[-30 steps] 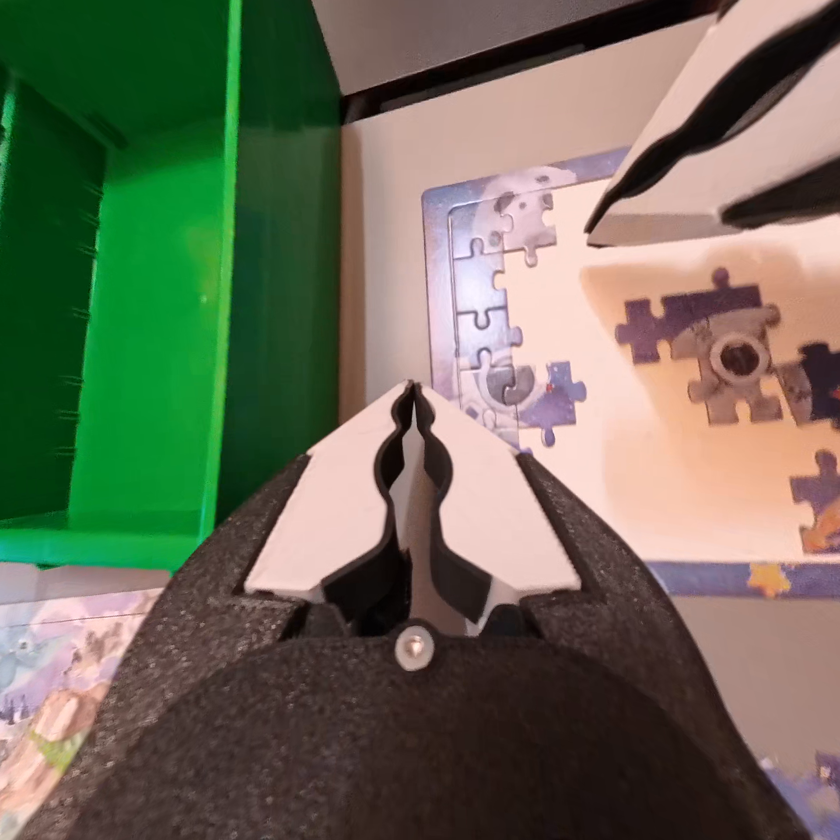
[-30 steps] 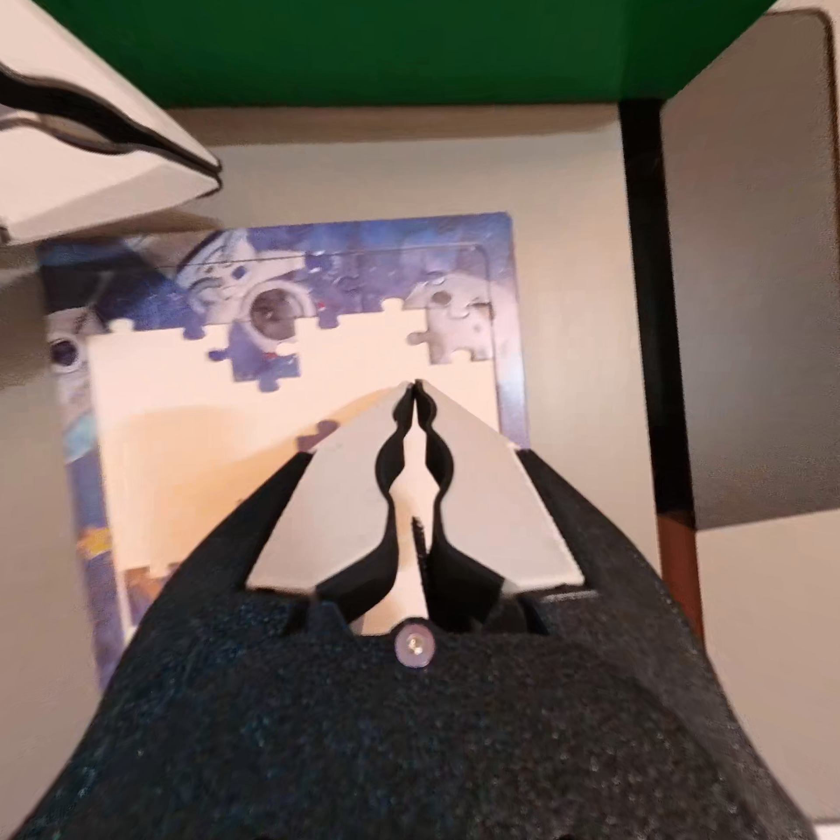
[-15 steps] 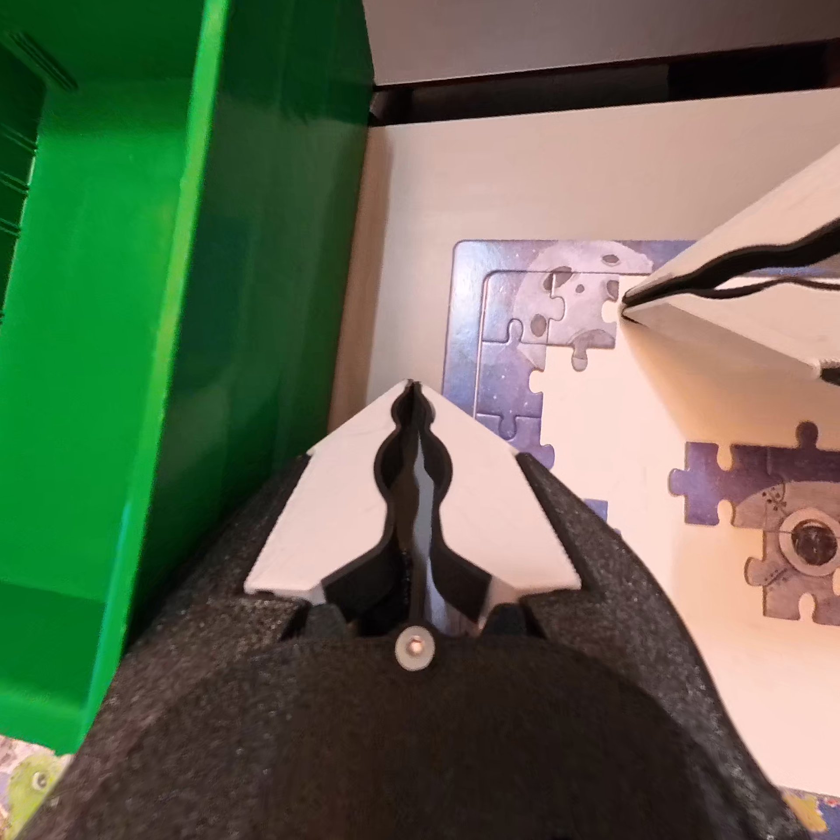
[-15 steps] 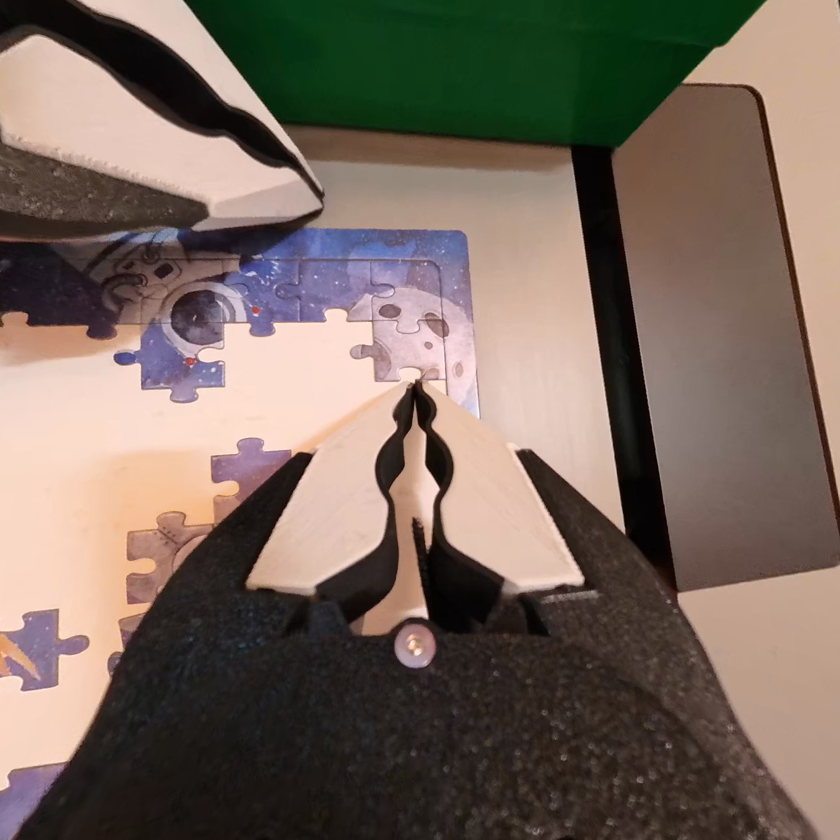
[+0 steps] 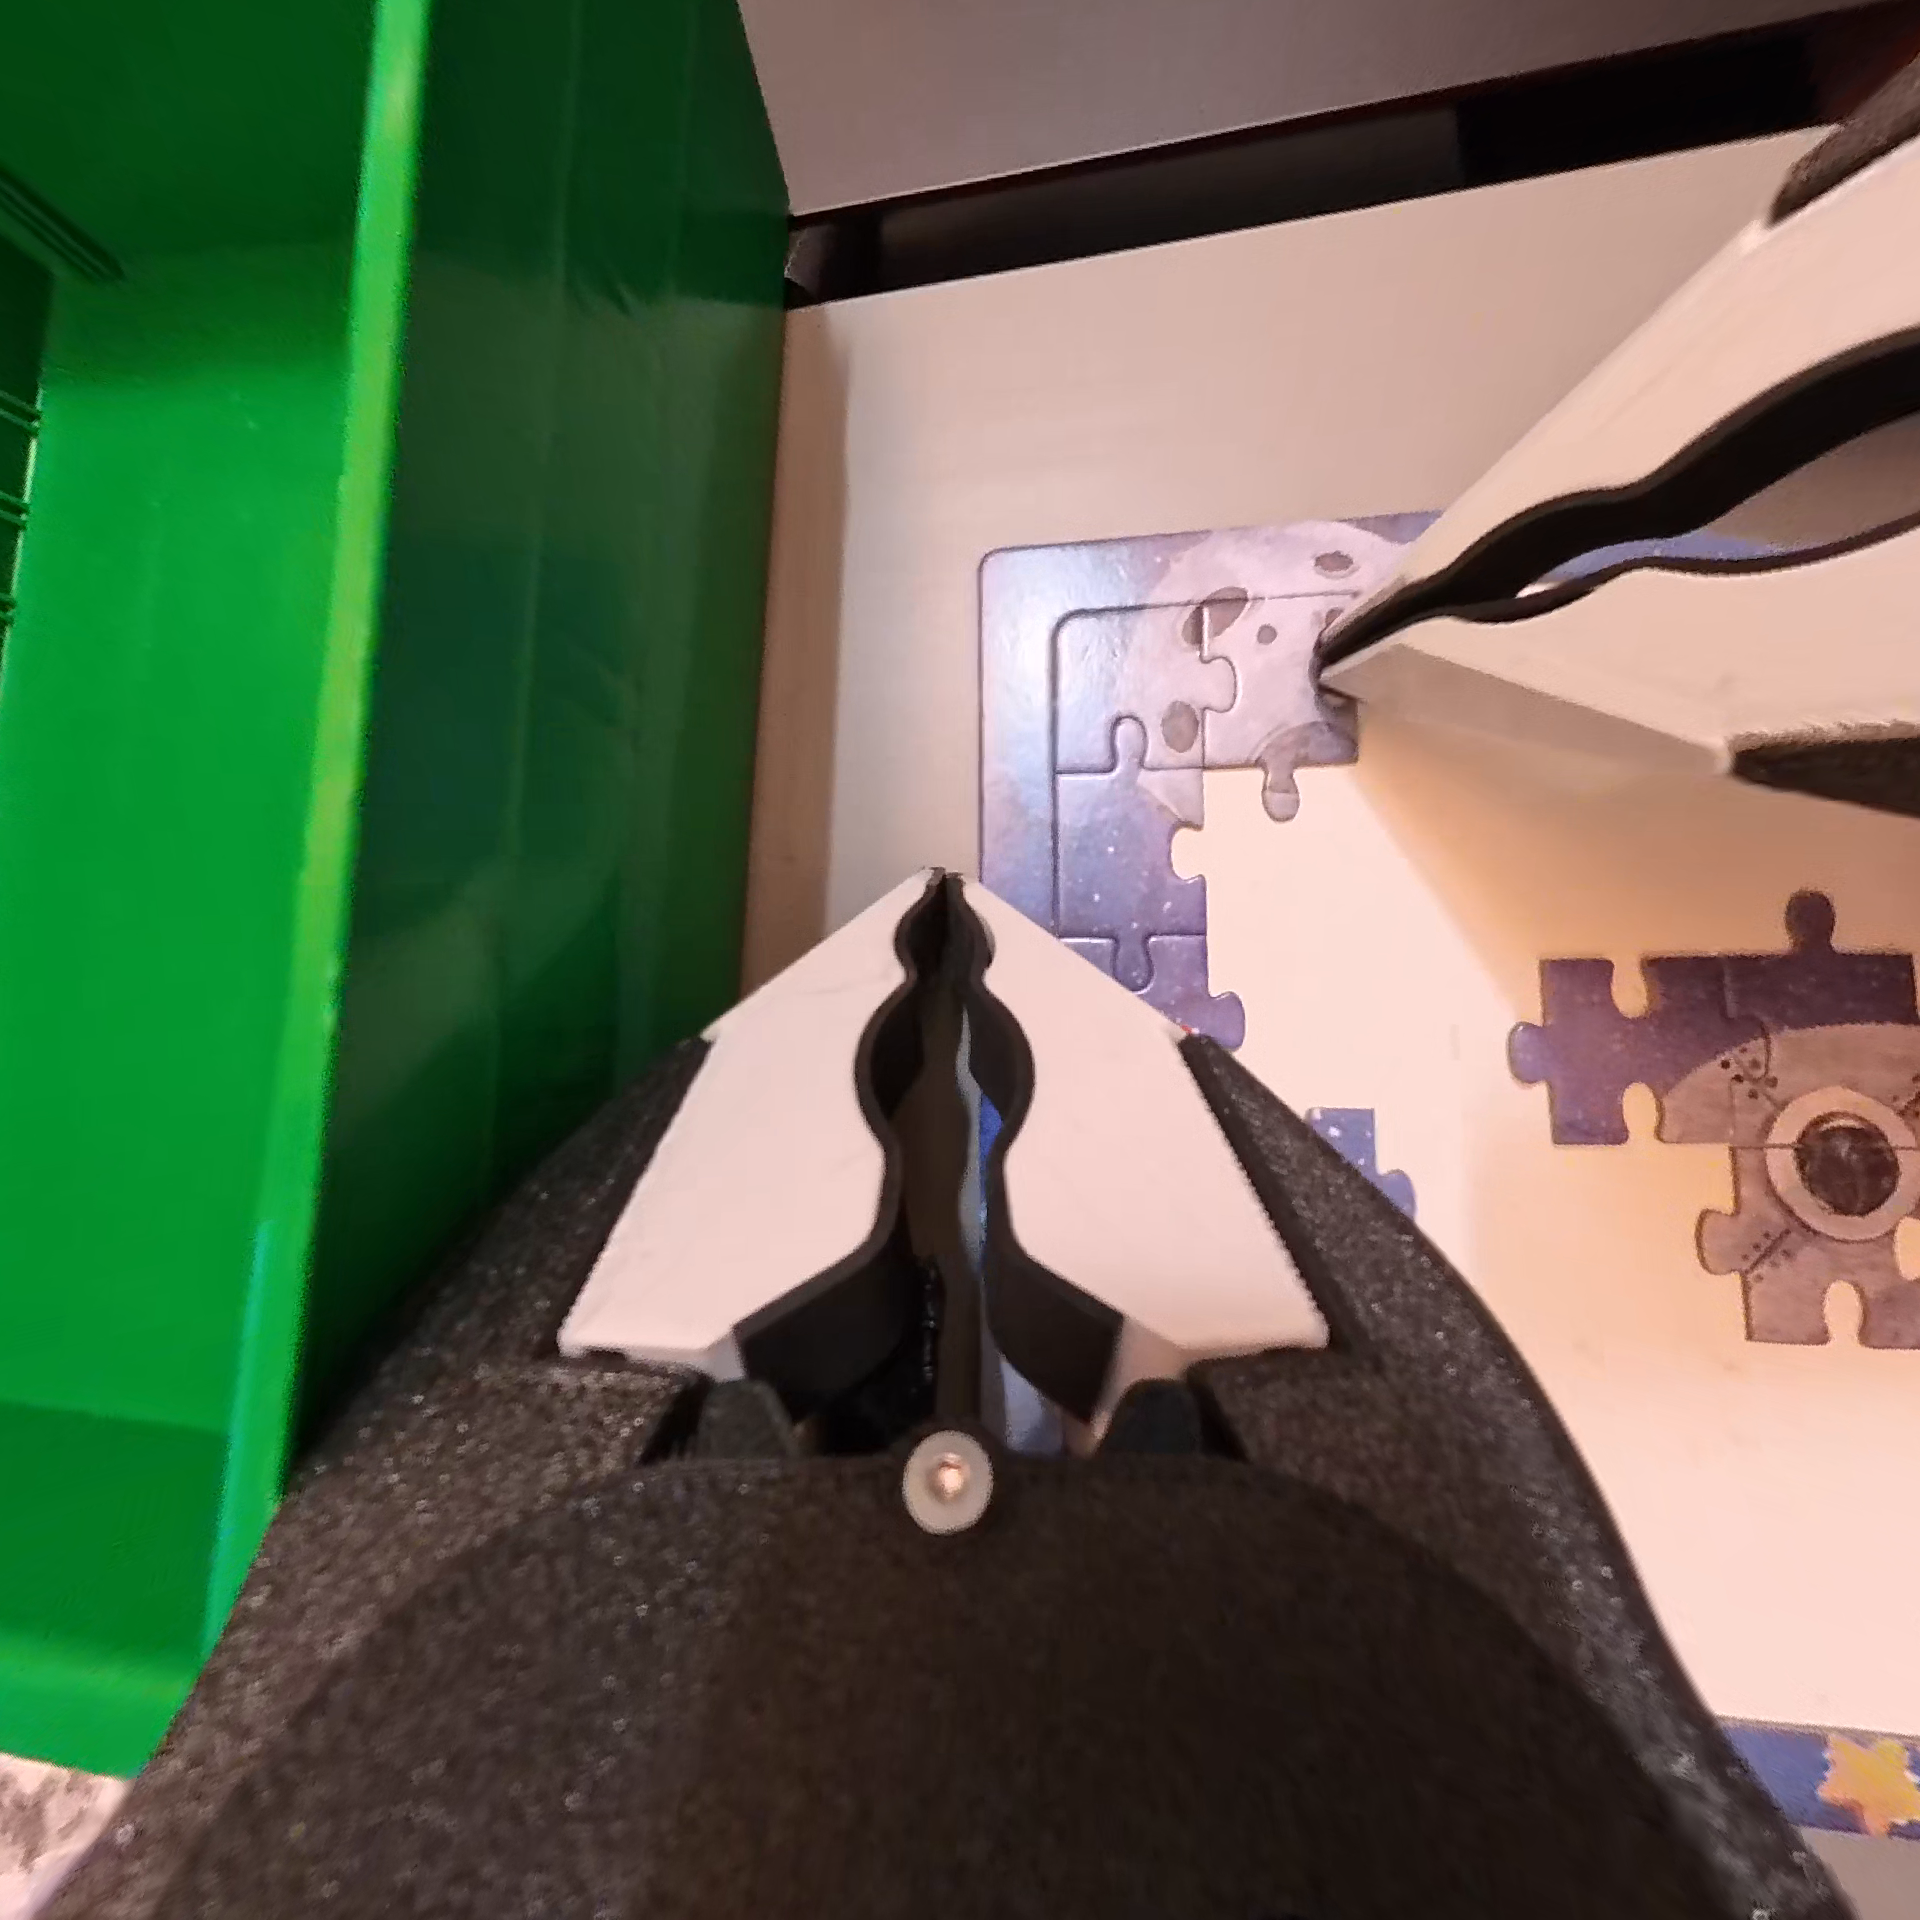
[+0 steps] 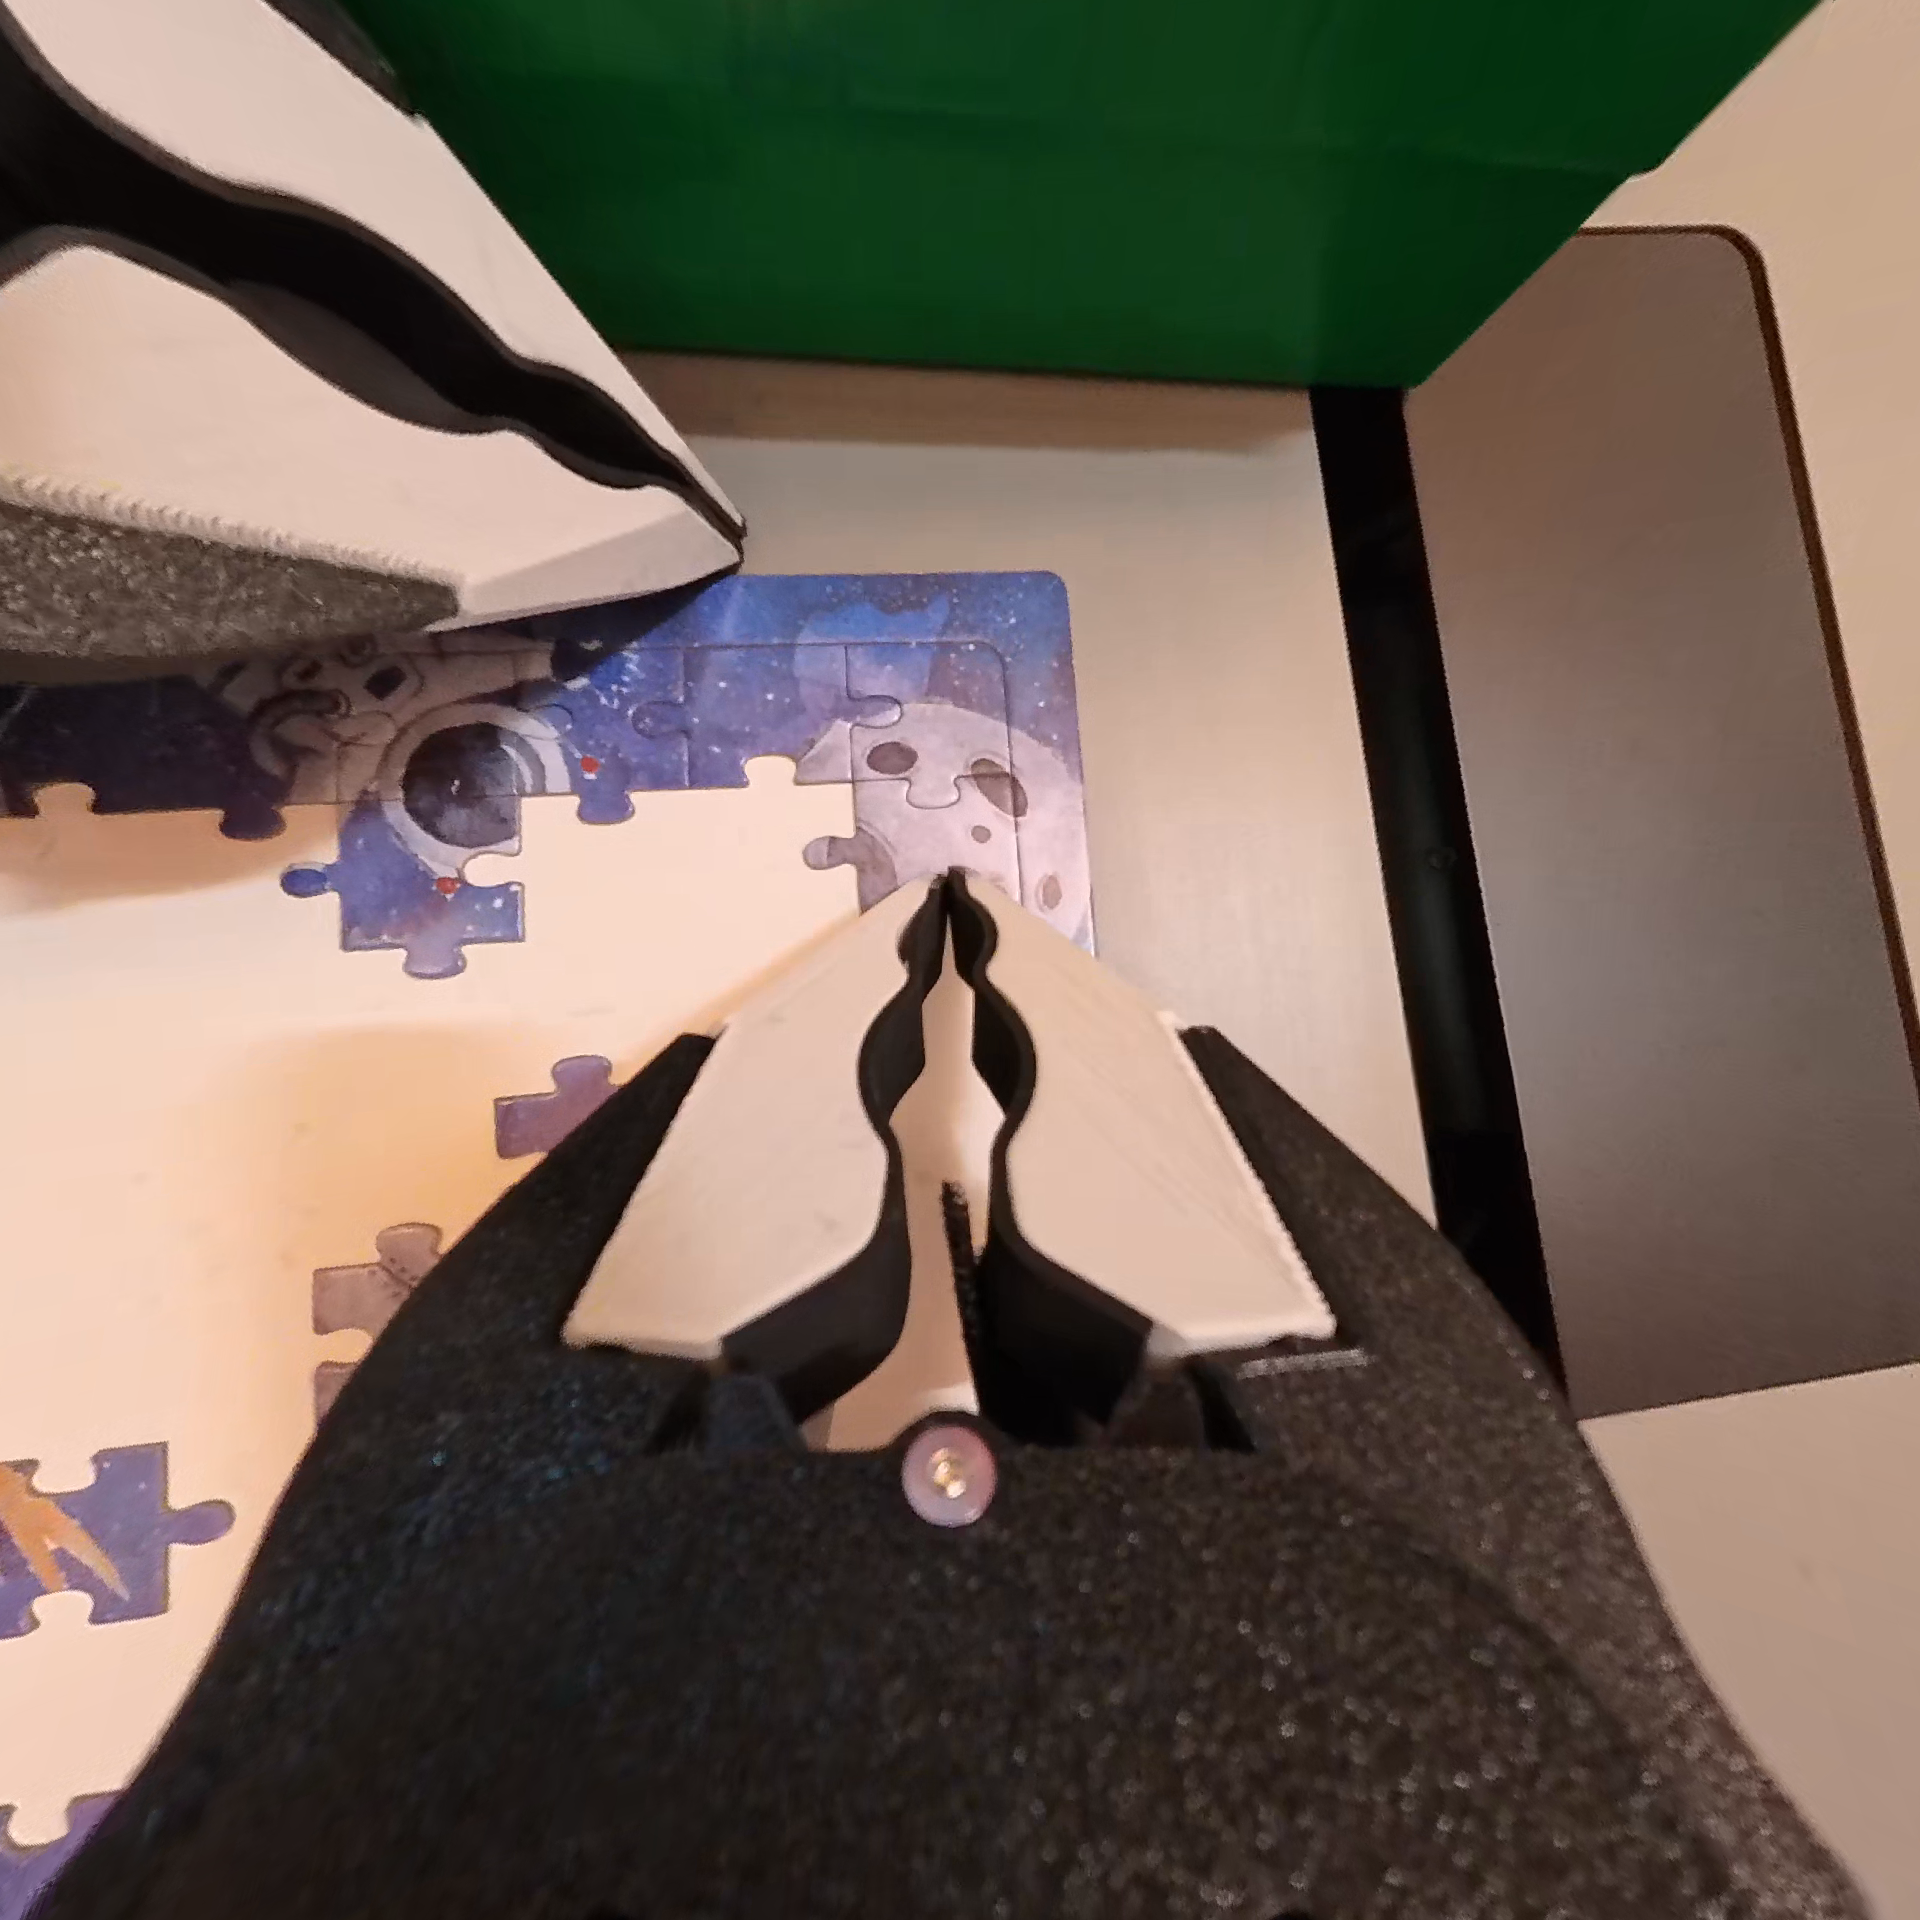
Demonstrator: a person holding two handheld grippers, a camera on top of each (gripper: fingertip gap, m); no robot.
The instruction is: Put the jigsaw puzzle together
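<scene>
grippers: two, my left (image 5: 940, 883) and my right (image 6: 948, 881) | puzzle tray (image 6: 1070, 665): one | green bin (image 5: 364, 623): one | loose clusters on the bare board: I count one grey-ringed cluster (image 5: 1766, 1122) in my left view | dark panel (image 6: 1621, 727): one

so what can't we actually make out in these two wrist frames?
- Right gripper tip contact with the moon piece: left wrist view, its own fingers cover the spot; pressing or hovering, cannot tell.
- Puzzle tray lower half: right wrist view, hidden by the gripper body.
- Tray's left end: right wrist view, the left gripper blocks it.
- Green bin contents: cut off by the frame edge.
</scene>
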